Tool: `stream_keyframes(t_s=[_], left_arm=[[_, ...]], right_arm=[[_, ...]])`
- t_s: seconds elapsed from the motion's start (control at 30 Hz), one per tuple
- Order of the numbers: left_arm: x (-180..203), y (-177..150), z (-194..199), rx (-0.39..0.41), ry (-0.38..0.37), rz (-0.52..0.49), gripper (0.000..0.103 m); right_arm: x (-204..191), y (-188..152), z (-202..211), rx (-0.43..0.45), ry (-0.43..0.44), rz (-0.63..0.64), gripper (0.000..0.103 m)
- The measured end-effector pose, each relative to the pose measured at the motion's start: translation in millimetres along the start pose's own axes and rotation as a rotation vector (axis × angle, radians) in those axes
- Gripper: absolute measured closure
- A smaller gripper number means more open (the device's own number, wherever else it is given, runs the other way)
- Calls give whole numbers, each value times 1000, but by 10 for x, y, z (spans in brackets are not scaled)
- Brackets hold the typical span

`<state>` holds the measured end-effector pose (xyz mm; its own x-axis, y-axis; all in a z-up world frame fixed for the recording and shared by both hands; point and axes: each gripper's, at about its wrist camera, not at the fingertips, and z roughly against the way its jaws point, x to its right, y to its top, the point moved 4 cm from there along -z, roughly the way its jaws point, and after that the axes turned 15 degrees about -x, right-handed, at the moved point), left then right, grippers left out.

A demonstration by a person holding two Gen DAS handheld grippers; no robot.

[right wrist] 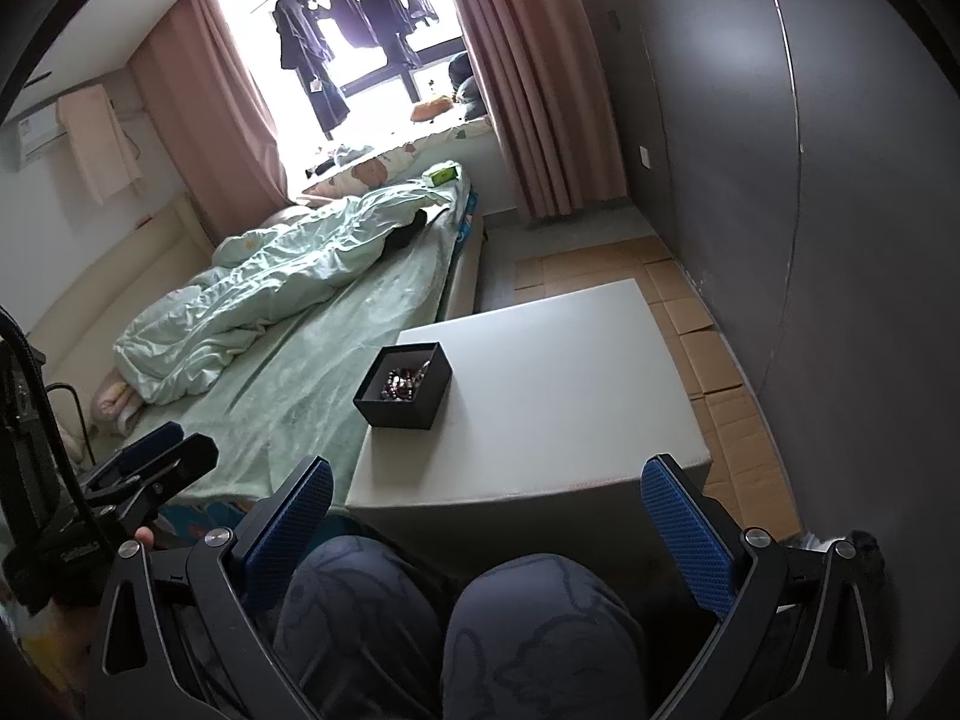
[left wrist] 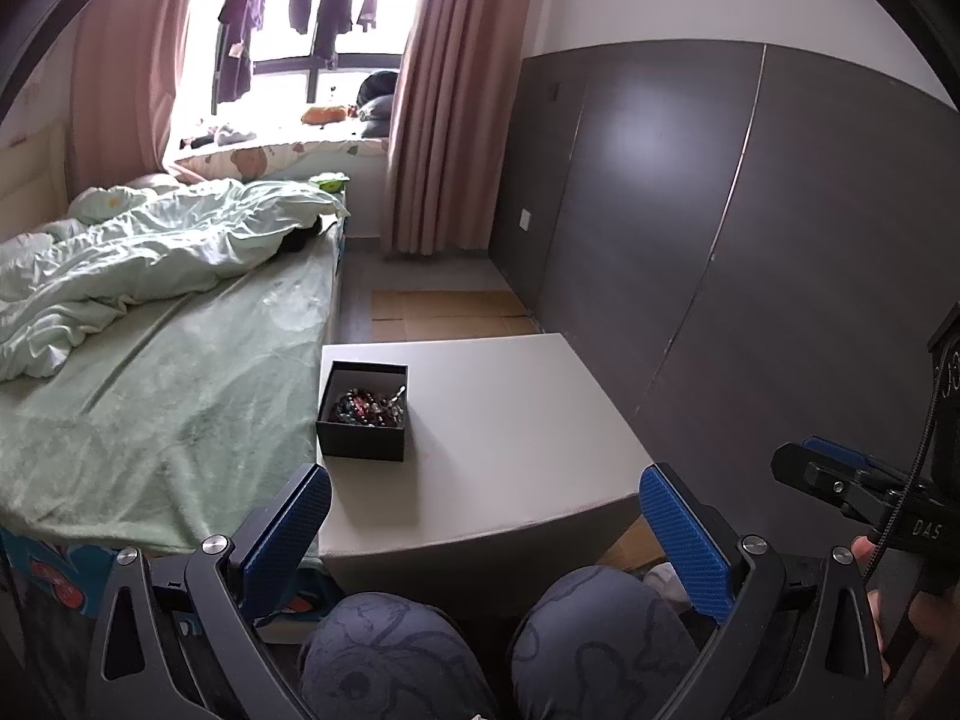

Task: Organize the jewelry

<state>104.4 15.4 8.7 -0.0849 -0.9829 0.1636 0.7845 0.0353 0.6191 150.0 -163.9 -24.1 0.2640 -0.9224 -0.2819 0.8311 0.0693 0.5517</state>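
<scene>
The black box (left wrist: 363,411) of beaded jewelry (left wrist: 367,408) sits at the table's (left wrist: 510,420) left edge. Both the left gripper (left wrist: 485,516) and right gripper (right wrist: 487,516) are spread wide and hold nothing. "DAS" is printed on the right gripper's body.

Window (left wrist: 300,30) blown out, backlighting dim room; strong fisheye bending, black corners.

White table (left wrist: 510,408) carries one black box (left wrist: 363,411) of seemingly beaded jewelry (left wrist: 367,405)

Matt black box (left wrist: 364,414), smooth white table (left wrist: 510,420), crumpled cloth quilt (left wrist: 150,246)
</scene>
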Motion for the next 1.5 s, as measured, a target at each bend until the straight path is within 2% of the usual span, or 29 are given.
stream_keyframes(t_s=[0.97, 1.1, 1.5], left_arm=[[-30, -134, 73, 9, 42, -1, 0], [-12, -129, 70, 20, 92, -8, 0], [-65, -110, -46, 4, 55, 3, 0]], right_arm=[[-67, -37, -83, -7, -19, 6, 0], [-85, -32, -99, -7, -18, 11, 0], [-68, -17, -210, -28, -19, 4, 0]])
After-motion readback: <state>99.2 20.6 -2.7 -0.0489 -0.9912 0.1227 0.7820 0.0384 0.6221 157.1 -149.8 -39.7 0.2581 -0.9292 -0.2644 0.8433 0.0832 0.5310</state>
